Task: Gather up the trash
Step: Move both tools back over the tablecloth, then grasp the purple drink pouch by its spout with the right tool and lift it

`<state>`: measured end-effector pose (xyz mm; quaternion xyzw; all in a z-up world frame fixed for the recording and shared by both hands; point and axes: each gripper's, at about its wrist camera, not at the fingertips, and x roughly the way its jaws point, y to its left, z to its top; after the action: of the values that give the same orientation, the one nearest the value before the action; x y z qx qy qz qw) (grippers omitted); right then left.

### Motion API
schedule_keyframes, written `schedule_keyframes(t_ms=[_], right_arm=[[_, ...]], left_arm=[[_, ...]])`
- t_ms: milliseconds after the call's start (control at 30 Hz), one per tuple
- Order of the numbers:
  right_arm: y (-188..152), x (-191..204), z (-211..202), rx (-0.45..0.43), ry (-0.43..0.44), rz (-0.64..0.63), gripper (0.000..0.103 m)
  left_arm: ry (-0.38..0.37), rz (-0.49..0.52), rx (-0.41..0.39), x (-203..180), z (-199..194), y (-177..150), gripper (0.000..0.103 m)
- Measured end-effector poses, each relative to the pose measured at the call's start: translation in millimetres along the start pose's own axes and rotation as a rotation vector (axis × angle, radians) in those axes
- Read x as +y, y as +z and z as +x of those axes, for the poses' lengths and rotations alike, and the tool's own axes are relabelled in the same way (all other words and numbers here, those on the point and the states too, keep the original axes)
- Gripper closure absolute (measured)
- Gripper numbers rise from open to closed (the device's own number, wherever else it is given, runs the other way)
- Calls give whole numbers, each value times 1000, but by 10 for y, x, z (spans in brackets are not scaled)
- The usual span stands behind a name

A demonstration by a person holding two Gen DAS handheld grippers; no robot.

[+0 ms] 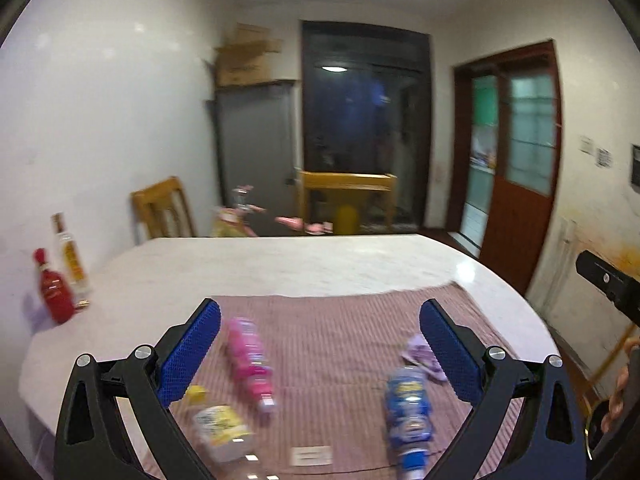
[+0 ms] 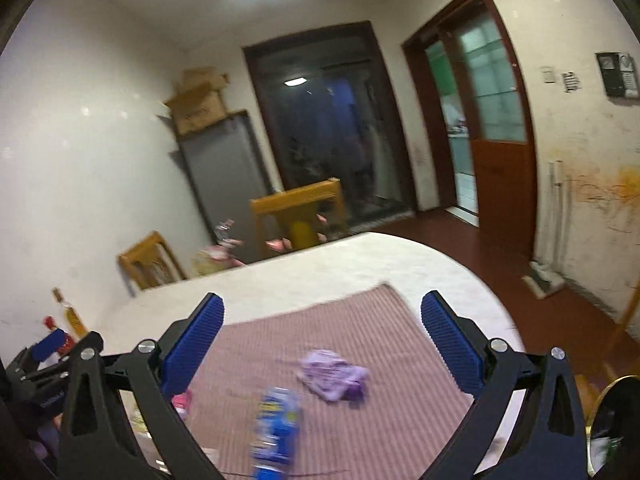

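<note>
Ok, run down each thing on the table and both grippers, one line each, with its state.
pink bottle: lying on its side on the striped mat.
blue bottle: lying on the mat.
yellow-label bottle: lying at the mat's near left edge.
purple wrapper: crumpled, on the mat.
red bottle: upright, by the wall.
clear bottle: upright behind it.
left gripper: fingers open, empty.
right gripper: fingers open, empty.

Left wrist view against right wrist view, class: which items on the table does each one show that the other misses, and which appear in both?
Only the left wrist view shows the yellow-labelled clear plastic bottle and the whole pink-labelled bottle. Only the right wrist view shows the white block on the floor by the wall. Both share the blue-labelled bottle, the crumpled purple wrapper, the striped pink cloth and the red bottle.
</note>
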<state>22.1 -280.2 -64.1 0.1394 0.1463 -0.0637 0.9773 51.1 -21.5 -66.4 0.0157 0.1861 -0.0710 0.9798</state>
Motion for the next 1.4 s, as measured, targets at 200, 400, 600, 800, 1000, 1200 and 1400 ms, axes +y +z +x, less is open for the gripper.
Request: schedule_keyframes(t_ms=[200,400,600,800,1000,1200,1400], right_arm=[[-54,437,3,-2,47,-124,4],[-61,566,2,16,64,-148,4],[-68,618,91,27,71,-149,4],[-98,583,184,37,73,-175,4],[-189,196,919,280,24,-315,4],[-601,-727,1711,608,194,167,8],[-1068,-1010,2103,745,247,401,32]], left_arm=[[71,-13,-36,248,-138,66,6],[86,-19,-40,268,-162,142,6],[98,-9,-63,298,-263,147,6],[91,-9,-54,323,-226,138,6],[98,-29,-26,396,-113,109,6],[115,-17,15,387,73,69,6],[106,5,60,317,309,26,6]])
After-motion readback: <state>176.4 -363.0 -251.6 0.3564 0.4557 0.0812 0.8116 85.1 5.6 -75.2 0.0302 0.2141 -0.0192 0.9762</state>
